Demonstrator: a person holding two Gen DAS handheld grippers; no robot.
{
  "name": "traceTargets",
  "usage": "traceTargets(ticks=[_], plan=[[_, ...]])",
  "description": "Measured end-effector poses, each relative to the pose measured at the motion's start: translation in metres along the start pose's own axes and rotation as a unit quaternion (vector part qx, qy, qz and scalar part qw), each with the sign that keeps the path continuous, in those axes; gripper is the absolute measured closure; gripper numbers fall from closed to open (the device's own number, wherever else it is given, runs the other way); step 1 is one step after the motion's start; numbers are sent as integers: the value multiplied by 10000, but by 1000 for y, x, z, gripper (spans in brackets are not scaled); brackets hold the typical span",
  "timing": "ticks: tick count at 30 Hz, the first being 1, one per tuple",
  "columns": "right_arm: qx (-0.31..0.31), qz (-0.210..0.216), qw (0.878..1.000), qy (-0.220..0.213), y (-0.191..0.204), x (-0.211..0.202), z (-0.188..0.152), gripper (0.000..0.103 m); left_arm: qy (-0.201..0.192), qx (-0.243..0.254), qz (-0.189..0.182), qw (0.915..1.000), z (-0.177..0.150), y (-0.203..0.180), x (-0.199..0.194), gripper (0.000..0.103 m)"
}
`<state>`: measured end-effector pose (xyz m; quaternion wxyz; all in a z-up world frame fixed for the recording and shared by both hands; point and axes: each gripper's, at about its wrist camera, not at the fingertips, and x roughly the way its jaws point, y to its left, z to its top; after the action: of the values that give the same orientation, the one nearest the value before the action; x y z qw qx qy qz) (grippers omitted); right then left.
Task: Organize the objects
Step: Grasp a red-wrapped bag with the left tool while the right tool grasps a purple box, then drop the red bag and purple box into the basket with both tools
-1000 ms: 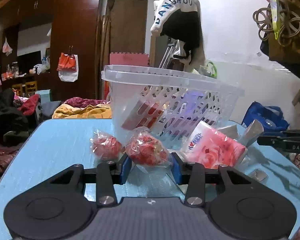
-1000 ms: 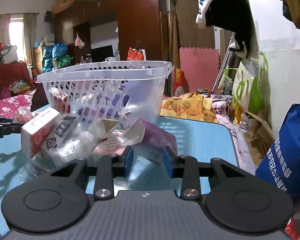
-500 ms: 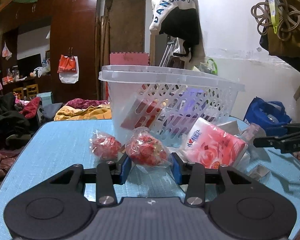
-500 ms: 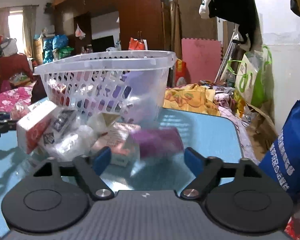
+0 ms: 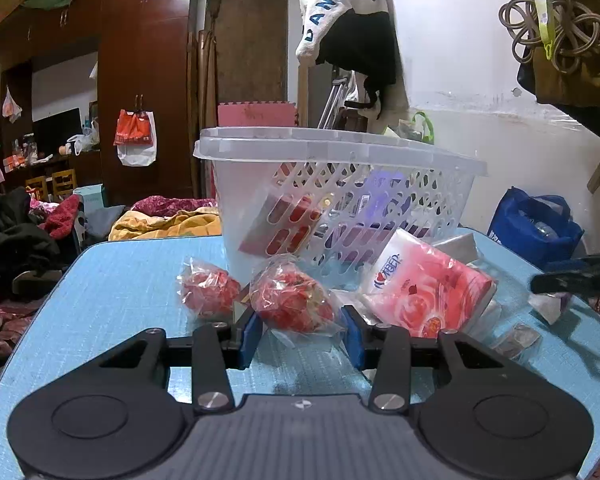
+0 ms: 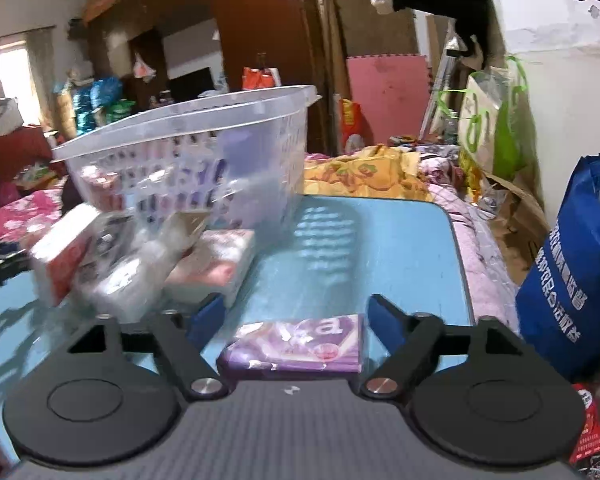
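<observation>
Cluttered home bedroom: dark wood wardrobe [image 5: 148,80], heaped bedding [image 6: 364,172], hanging clothes [image 5: 352,36], shopping bags [image 6: 572,280].

"ANGROU" on hanging white garment [image 5: 342,4]

Purple packet [image 6: 296,346] flat, clear basket [image 6: 188,152] upright

The blue table [image 5: 120,280] bears a clear basket [image 5: 340,152], red bags [image 5: 208,292] (two) — and a purple packet [image 6: 300,344].
</observation>
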<state>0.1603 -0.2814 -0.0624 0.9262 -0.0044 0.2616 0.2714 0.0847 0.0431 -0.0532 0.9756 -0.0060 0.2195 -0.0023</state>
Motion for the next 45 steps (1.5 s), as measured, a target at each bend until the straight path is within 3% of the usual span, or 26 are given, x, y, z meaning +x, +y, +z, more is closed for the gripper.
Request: traceTargets(ticks=[8, 12, 14, 17, 20, 24, 26, 27, 28, 29, 31, 34, 36, 38, 40, 42, 45], plan=[[-480, -274, 9983, 175, 20, -4, -11, 22, 2, 13, 9, 10000, 0, -1, 0, 56], [-631, -434, 9970, -75, 27, -13, -8, 23, -287, -102, 28, 9995, 0, 0, -9, 56], [-594, -350, 9969, -380, 33, -26, 1, 23, -380, -339, -147, 9986, 3, 5, -16, 56], [-642, -64, 9933, -954, 48, -44, 39, 23, -582, -344, -242, 9974, 26, 5, -28, 56], [-930, 49, 9864, -1356, 79, -40, 95, 23, -811, -231, -305, 9960, 68, 2, -33, 56], [-1216, -172, 9852, -1192, 103, 6, 150, 23, -531, -257, -570, 9966, 125, -2, 2, 56], [-1204, -109, 9877, -996, 102, 34, 165, 21, -278, -367, -528, 9975, 142, -2, 31, 55], [-1200, -98, 9879, -973, 100, 44, 168, 20, -160, -384, -497, 9979, 147, -2, 45, 50], [-1254, -132, 9874, -953, 100, 51, 169, 18, -30, -368, -402, 9985, 150, -2, 59, 44], [-1295, -274, 9870, -914, 99, 57, 170, 10, 77, -382, -267, 9989, 151, 0, 70, 32], [-1153, -526, 9876, -928, 97, 56, 164, 0, 233, -481, -124, 9985, 147, 5, 81, 31], [-1151, -138, 9885, -976, 95, 39, 155, 0, -42, -534, -466, 9975, 137, 13, 58, 31], [-1126, -119, 9880, -1048, 96, 25, 150, 0, -281, -441, -522, 9973, 130, 15, 32, 30], [-1135, -30, 9879, -1059, 97, 6, 135, 0, -454, -286, -417, 9977, 119, 17, 9, 24], [-1196, 113, 9879, -984, 96, -6, 115, 0, -527, -243, -81, 9983, 102, 24, -8, 16], [-1010, 173, 9921, -721, 91, -8, 91, 0, -426, -364, 112, 9984, 83, 38, -14, 16], [-575, 388, 9972, -281, 86, -6, 52, 0, -276, -812, 60, 9963, 51, 59, -17, 16]])
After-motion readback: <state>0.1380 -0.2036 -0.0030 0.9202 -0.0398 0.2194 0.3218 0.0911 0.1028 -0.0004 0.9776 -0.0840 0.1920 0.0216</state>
